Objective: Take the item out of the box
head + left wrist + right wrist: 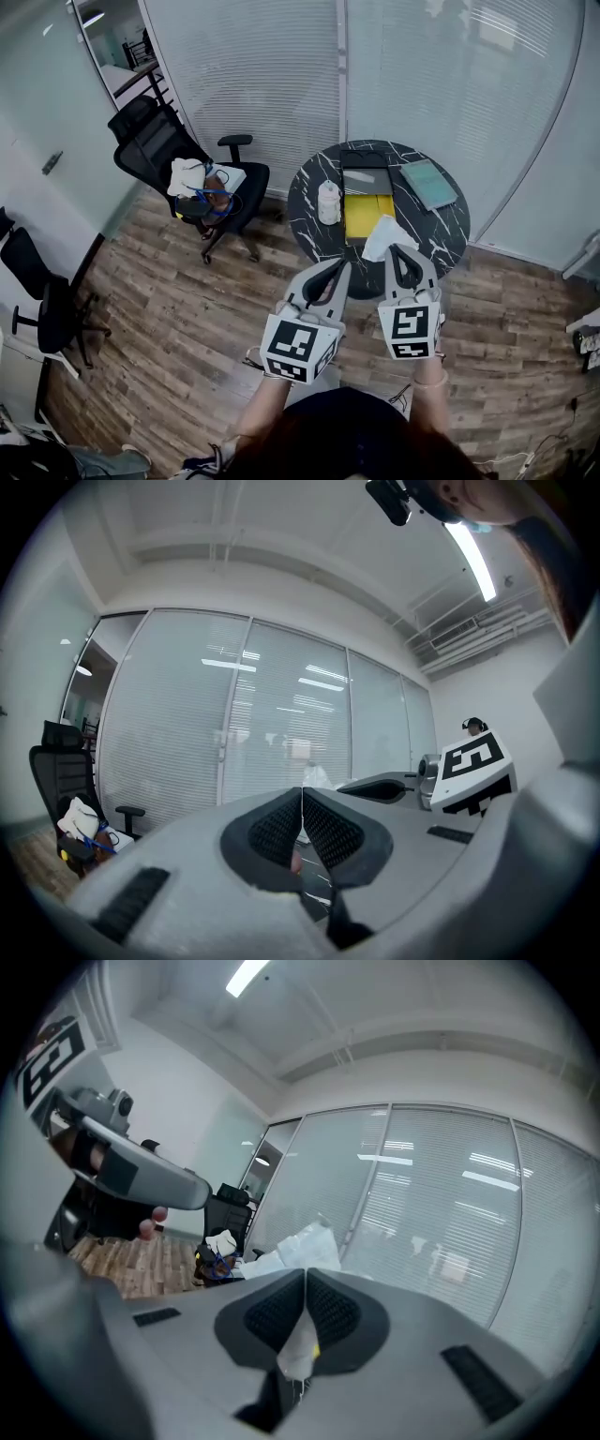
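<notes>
An open box [367, 204] with a yellow inside and a dark lid lies on the round black marble table [450, 239]. A white plastic-wrapped item [384, 236] hangs over the table's near part. My right gripper [403, 251] is shut on it. In the right gripper view the white wrap [302, 1241] sticks out past the closed jaws of the right gripper [306, 1274]. My left gripper [336, 267] hovers beside it at the table's near edge, shut with nothing held. In its own view the left gripper [302, 794] has its pads pressed together.
A white roll [329, 202] stands left of the box and a teal notebook [428, 183] lies to its right. A black office chair [178, 159] with clutter on its seat stands left of the table. Another chair [47, 300] is at the far left. The floor is wood.
</notes>
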The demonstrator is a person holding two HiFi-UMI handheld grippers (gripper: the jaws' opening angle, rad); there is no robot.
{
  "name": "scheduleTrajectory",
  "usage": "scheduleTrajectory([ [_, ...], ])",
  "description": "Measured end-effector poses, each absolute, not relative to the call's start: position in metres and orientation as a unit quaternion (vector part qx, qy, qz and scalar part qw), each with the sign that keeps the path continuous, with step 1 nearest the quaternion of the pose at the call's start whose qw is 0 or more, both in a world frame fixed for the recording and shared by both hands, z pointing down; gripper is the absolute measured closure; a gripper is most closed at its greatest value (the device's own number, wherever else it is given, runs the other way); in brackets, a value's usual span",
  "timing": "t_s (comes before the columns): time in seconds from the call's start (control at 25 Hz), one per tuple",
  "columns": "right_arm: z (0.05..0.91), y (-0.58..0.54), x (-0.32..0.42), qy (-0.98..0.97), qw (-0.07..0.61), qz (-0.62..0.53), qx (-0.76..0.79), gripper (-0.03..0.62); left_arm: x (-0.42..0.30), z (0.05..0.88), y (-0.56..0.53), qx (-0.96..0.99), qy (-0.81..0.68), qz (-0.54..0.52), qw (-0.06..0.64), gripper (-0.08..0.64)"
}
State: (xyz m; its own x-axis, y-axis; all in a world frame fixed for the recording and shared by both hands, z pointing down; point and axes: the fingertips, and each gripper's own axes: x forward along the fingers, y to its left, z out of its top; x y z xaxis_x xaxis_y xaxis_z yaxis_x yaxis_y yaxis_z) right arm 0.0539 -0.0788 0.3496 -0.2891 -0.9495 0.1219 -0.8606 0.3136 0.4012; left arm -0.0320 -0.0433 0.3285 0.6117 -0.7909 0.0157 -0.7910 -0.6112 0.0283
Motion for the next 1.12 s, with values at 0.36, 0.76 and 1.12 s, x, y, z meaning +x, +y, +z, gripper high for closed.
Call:
scheduleTrajectory([
  [0.36, 0.331, -0.035, 0.058, -0.799, 0.151, -0.145, 0.563, 0.565, -0.027, 0.326, -0.01, 0.892, -0.451, 0.006, 0.011, 0.534],
  [0.76, 0.311, 0.016, 0.068, -0.799, 0.124, -0.155, 0.567, 0.565, -0.017, 0.327, 0.028, 0.892, -0.451, 0.009, 0.009, 0.534],
  [1.12, 0.305, 0.053, 0.072, -0.8, 0.115, -0.153, 0.569, 0.565, -0.01, 0.327, 0.058, 0.893, -0.449, 0.009, 0.01, 0.534],
])
